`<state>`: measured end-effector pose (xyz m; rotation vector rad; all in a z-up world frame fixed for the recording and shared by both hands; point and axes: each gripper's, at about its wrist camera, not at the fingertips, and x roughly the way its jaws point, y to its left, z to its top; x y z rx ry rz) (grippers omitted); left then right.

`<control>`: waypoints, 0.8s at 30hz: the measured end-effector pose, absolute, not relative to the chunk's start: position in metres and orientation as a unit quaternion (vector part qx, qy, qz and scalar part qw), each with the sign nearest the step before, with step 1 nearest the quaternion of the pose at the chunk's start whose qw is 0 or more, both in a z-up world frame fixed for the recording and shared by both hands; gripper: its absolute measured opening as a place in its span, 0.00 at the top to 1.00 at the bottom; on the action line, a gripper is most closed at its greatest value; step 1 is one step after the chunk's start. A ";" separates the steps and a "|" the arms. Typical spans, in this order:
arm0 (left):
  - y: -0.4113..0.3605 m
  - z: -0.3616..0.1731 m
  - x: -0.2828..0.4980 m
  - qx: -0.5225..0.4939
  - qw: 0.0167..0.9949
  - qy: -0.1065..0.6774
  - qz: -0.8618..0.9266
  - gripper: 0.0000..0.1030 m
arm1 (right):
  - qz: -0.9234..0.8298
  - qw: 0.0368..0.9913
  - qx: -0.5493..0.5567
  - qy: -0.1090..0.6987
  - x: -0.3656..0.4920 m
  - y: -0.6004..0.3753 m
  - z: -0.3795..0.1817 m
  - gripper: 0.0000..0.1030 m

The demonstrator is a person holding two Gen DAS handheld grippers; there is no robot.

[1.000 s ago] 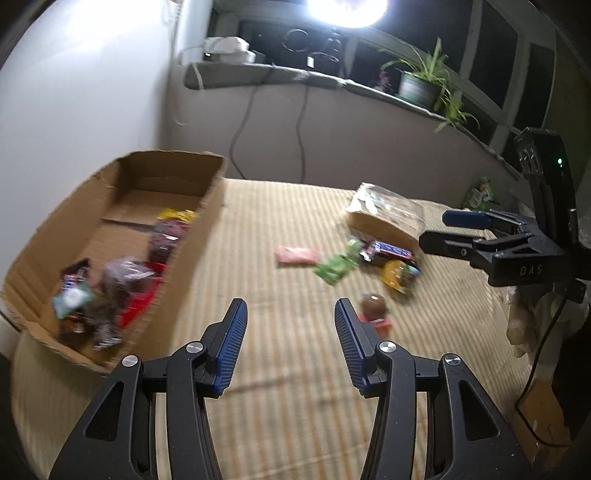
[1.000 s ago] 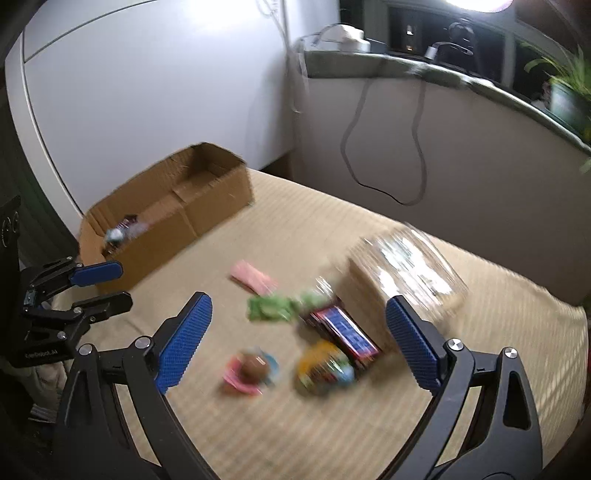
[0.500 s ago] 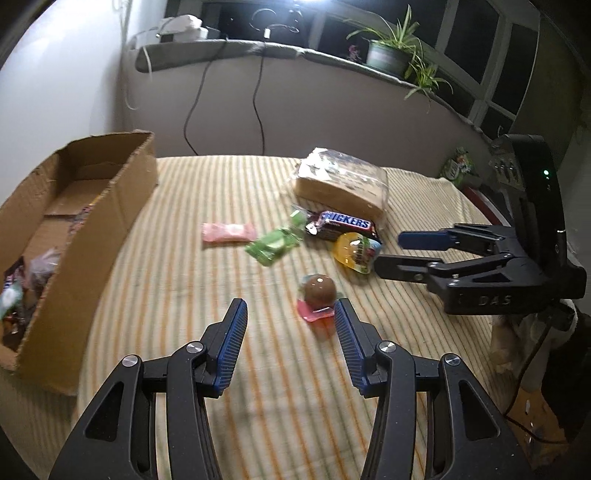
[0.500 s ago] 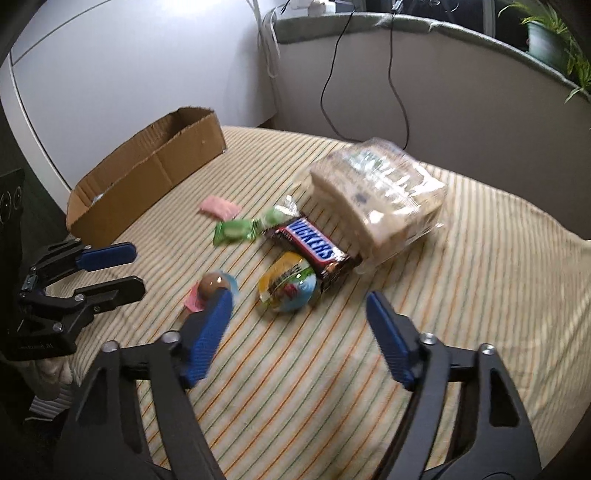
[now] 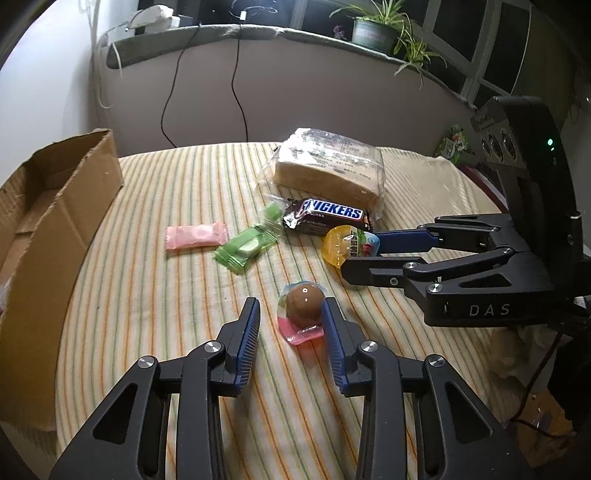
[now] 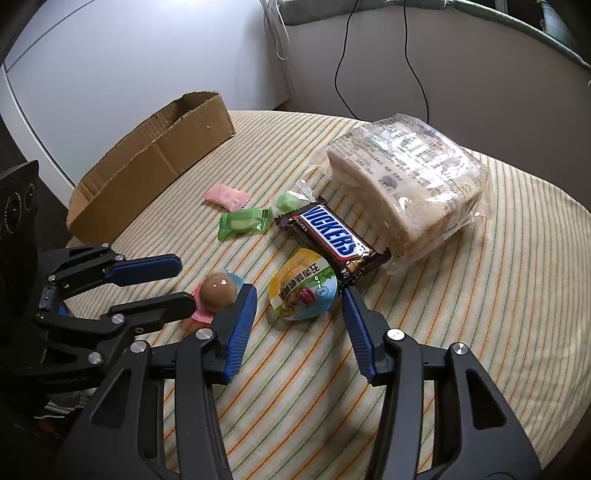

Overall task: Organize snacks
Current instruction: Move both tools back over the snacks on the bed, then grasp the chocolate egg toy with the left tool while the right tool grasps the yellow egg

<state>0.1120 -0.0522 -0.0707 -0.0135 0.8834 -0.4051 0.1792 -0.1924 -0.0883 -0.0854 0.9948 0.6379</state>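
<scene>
Round tabletop (image 5: 155, 302) under a striped cloth, carrying loose snacks and an open cardboard box (image 5: 55, 236) at its far left edge. Near centre, a brown chocolate ball in a clear-and-pink wrapper (image 5: 304, 304) sits between the blue pads of the left gripper (image 5: 291, 317); its jaws have just been closing, the right pad is against the ball, and the left pad stands clear of it with bare cloth between, so no grip is made. Just right of it, a yellow jelly cup with a printed foil lid (image 6: 303, 290) lies between the pads of the right gripper (image 6: 299, 306); those jaws have likewise just been closing and are apart, with a gap showing on both sides of the cup in the right wrist view. Just beyond the cup, a Snickers bar (image 6: 330, 236) lies slantwise, its far end against a bagged loaf of sliced bread (image 6: 402, 184). Left of the bar: two green wrapped sweets (image 5: 245, 249), one close to the bar's end, the other a little nearer. Further left: a pink wrapped sweet (image 5: 195, 236), lying alone between the green ones and the box. Behind the tabletop, a ledge with a potted plant (image 5: 373, 31) and dangling black cables (image 5: 240, 88).
</scene>
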 end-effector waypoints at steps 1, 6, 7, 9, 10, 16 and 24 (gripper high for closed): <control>-0.053 -0.072 0.113 -0.005 0.883 0.426 -0.196 0.68 | 0.301 0.829 -0.041 0.470 0.180 -0.192 -0.089 0.53; -0.063 -0.077 0.118 0.009 0.883 0.424 -0.199 0.73 | 0.302 0.828 -0.044 0.470 0.181 -0.188 -0.093 0.54; -0.063 -0.078 0.118 0.012 0.884 0.423 -0.198 0.73 | 0.302 0.829 -0.045 0.469 0.181 -0.187 -0.093 0.54; -0.064 -0.078 0.119 0.013 0.884 0.424 -0.198 0.73 | 0.300 0.829 -0.045 0.469 0.181 -0.188 -0.093 0.58; -0.065 -0.078 0.118 0.013 0.884 0.424 -0.198 0.73 | 0.299 0.830 -0.045 0.469 0.182 -0.187 -0.093 0.60; -0.064 -0.076 0.119 0.015 0.883 0.425 -0.196 0.75 | 0.299 0.831 -0.051 0.467 0.179 -0.188 -0.092 0.77; -0.054 -0.071 0.111 0.005 0.887 0.422 -0.190 0.76 | 0.300 0.834 -0.046 0.461 0.173 -0.190 -0.087 0.77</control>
